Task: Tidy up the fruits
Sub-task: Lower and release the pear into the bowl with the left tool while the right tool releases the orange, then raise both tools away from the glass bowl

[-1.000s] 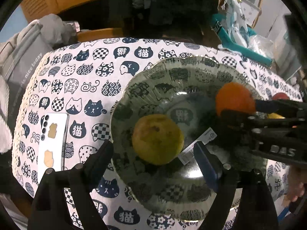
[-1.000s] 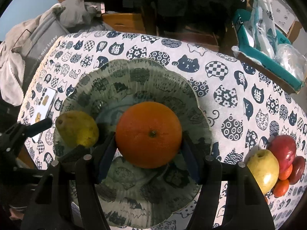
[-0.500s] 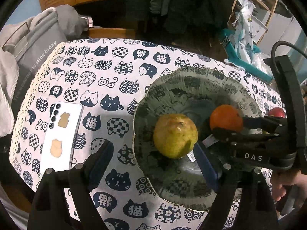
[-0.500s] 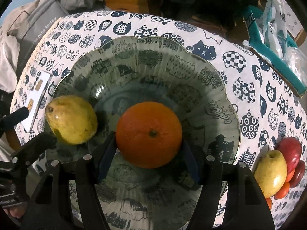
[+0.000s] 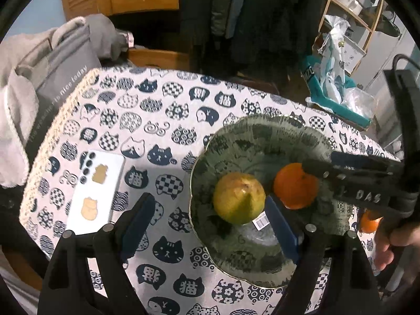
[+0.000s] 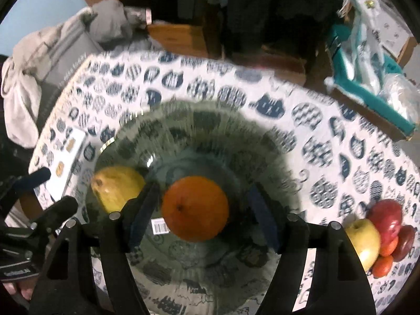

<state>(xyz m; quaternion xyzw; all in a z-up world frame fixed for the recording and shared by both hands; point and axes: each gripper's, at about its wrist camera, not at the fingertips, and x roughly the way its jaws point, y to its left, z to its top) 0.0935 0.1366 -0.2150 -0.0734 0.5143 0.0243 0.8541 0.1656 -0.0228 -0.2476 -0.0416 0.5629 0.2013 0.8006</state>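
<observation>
A scalloped clear glass plate lies on the cat-print tablecloth. A yellow-green pear and an orange rest in it, side by side. My right gripper hovers over the orange with its jaws opening. The orange sits between the pads with a gap on each side. My left gripper stands open above the plate's left rim, holding nothing, the pear just inside its right finger. Each wrist view also shows the other gripper, the right gripper and the left gripper.
A white phone lies left of the plate. A pile of loose fruit, a yellow apple, a red apple and small orange ones, sits at the right. A grey bag is at the far left and a teal tray beyond the far edge.
The right gripper's pads, earlier tight on the orange, have spread and drawn up from it. The left gripper has pulled back and up, so the plate now sits further right in its view.
</observation>
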